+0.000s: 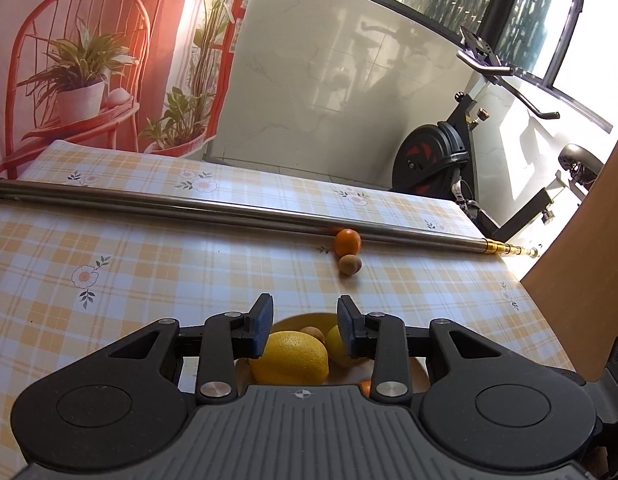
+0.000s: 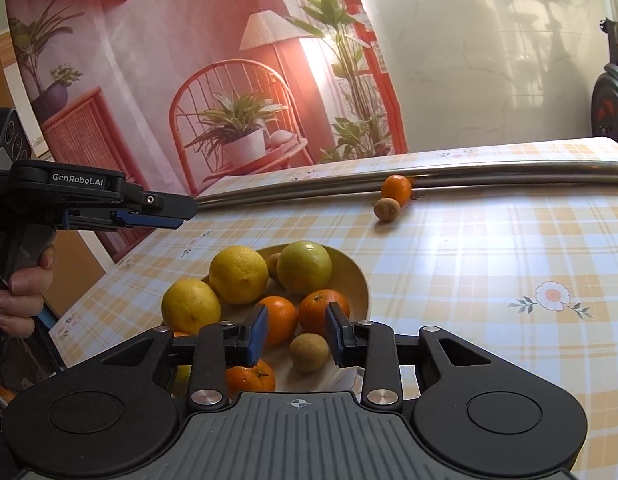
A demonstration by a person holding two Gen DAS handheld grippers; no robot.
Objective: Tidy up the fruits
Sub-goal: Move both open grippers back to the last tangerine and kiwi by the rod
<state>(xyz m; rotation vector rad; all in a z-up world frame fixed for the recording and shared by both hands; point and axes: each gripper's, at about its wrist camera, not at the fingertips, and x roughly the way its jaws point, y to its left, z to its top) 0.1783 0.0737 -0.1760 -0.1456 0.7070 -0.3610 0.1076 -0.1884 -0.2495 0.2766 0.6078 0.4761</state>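
A pale bowl (image 2: 359, 276) on the checked table holds lemons (image 2: 238, 274), mandarins (image 2: 323, 310) and a small brown fruit (image 2: 309, 351). My right gripper (image 2: 296, 334) is open and empty, hovering over the bowl's near side. My left gripper (image 1: 305, 330) is open and empty above the bowl (image 1: 293, 320), over a lemon (image 1: 289, 358); it also shows from the side in the right wrist view (image 2: 157, 216). A loose mandarin (image 1: 347, 242) and a small brown fruit (image 1: 350, 265) lie farther out on the table, against a metal pole; both also show in the right wrist view (image 2: 396, 189) (image 2: 387, 209).
A long metal pole (image 1: 189, 206) lies across the far side of the table. A printed backdrop (image 1: 89, 60) hangs behind. An exercise bike (image 1: 449, 160) stands past the table's far right corner. A wooden panel (image 1: 581, 264) borders the right edge.
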